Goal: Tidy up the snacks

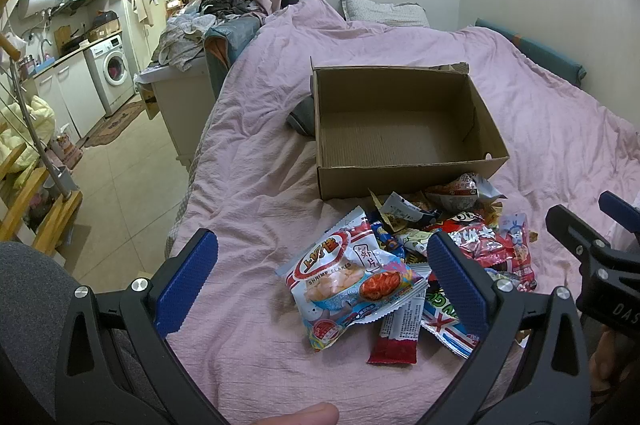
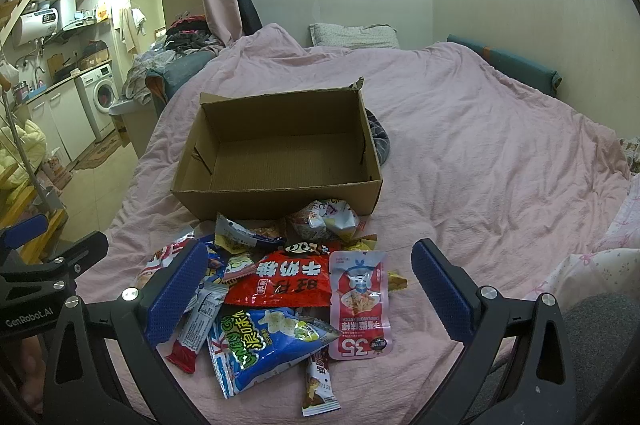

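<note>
Both my grippers hang wide open over the pink bed, nothing between the jaws. My left gripper [image 1: 320,289] frames the shrimp flakes bag [image 1: 348,281], lying flat near the bed's near edge; my right gripper [image 2: 310,295] shows the pink stick pouch [image 2: 360,305] instead, long axis running toward the empty cardboard box [image 2: 276,193] just beyond the snack pile [image 2: 280,289].
</note>
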Available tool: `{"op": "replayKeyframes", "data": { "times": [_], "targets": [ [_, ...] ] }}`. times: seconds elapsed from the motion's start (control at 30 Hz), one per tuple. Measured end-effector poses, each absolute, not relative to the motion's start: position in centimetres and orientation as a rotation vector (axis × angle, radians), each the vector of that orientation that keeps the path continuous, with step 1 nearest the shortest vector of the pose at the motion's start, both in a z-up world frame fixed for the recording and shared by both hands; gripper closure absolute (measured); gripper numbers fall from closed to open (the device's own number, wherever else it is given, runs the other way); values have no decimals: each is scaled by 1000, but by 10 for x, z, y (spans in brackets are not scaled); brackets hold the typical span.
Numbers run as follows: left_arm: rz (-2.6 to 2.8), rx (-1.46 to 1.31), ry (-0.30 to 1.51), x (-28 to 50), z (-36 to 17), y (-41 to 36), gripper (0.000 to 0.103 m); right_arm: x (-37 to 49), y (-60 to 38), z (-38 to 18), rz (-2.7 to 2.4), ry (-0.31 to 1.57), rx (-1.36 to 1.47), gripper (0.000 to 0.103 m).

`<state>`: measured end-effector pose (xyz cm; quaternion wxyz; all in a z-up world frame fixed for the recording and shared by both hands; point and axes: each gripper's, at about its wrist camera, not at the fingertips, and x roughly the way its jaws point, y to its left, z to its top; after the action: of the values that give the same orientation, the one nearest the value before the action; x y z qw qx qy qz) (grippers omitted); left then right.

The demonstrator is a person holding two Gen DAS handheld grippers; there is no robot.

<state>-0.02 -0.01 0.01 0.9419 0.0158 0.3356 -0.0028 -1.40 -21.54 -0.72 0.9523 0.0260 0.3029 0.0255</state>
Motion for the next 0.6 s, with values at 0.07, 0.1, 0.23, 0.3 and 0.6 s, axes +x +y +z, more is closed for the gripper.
{"op": "replayKeyframes", "data": {
  "times": [0.07, 0.1, 0.23, 0.3, 0.6],
  "targets": [
    [-6, 32, 685, 0, 0, 0, 0, -14, -216, -8, 51, 617, 52, 0],
    [-6, 32, 685, 0, 0, 0, 0, -14, -216, -7, 51, 616, 53, 0],
    [-5, 32, 685, 0, 0, 0, 0, -16, -216, -7, 48, 621, 62, 0],
    [-5, 27, 684, 0, 0, 0, 0, -15, -218, -10, 48, 633, 75, 0],
    [20, -18, 718, 6, -2, 10, 0, 26, -268, -39, 104, 1026, 280, 0]
  ]
}}
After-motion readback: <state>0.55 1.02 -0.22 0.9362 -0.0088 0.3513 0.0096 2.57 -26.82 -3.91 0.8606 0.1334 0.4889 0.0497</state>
